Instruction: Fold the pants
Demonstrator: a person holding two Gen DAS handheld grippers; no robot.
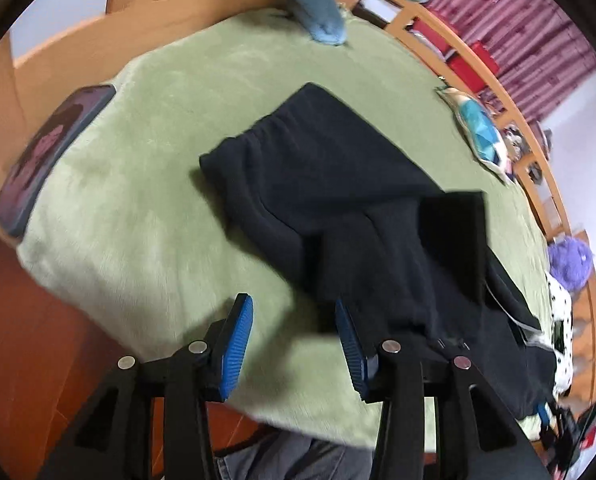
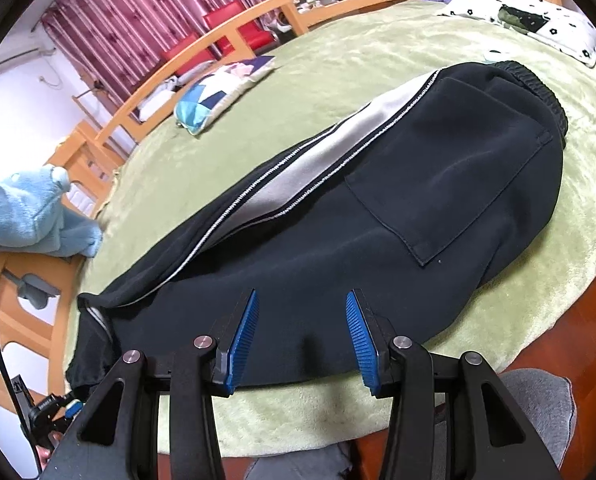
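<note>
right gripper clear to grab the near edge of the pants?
Probably yes: the right gripper hovers with jaws apart just above the near edge of the pants, with nothing between them.

Blue plush toy [image 2: 25, 216] and patchwork cushion [image 2: 213, 92] on green blanket [image 2: 257, 140].

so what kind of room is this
Most likely a bedroom: black pants lie on a bed's green blanket, with a wooden bed rail, pillows and a blue plush toy around it.

Bare blanket [image 1: 137, 216] left of pants [image 1: 338, 184]; cushion [image 1: 476, 128] probably crowds the right.
</note>
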